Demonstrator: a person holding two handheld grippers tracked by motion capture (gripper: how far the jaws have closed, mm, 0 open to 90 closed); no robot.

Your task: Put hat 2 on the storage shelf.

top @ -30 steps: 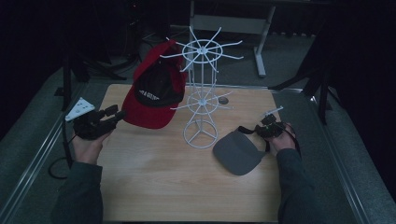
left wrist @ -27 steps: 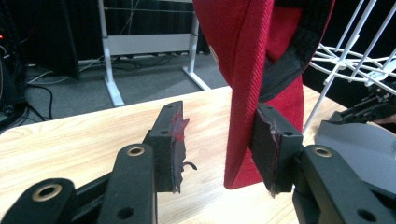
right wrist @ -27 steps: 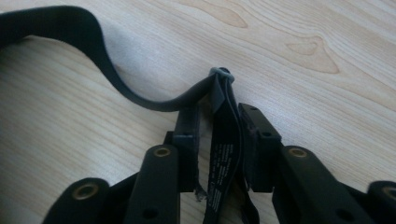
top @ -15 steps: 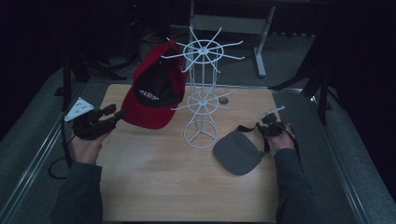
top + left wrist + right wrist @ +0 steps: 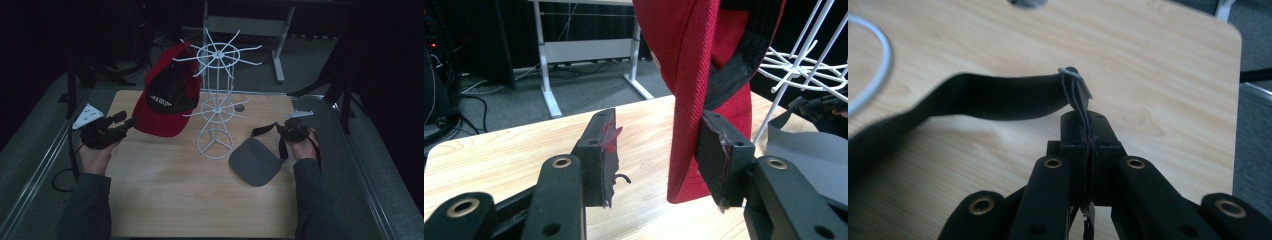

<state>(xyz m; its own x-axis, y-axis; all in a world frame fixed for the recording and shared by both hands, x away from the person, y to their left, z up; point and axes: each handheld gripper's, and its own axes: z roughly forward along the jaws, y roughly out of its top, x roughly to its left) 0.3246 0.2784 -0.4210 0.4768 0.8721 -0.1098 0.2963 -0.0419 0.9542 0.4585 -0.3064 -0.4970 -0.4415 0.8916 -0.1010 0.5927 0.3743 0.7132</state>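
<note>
Just been closing the right gripper (image 5: 286, 131) over at 3 o'clock on the table (image 5: 175, 200), and now pinching it tight on the black strap (image 5: 998, 95) of the grey visor (image 5: 252, 160), with nothing but strap showing between the jaws. Lying the visor flat at about 4 o'clock from the rack (image 5: 216, 100) base, same spot as a second ago, so probably only starting to lift it. Guessing at hanging it on one of the white wire arms next. Meanwhile been easing the left gripper (image 5: 125, 123) open at 9 o'clock, and now holding it wide, with the edge of the red cap (image 5: 167, 100) between the jaws, close against one pad but not squeezed. Hanging the cap off the rack at roughly 10 o'clock from the pole, brim down towards the wood, exactly as before. Reading that as letting go of a cap already hung, meaning one down and the visor to go. Working on a pale wood-grain top with rounded corners, pretty bare apart from a small dark round bit (image 5: 240, 107) at 1 o'clock from the rack base. Sitting in a really dim room, with grey floor all round, black drapes, and a light desk frame (image 5: 280, 50) at 12 o'clock.
</note>
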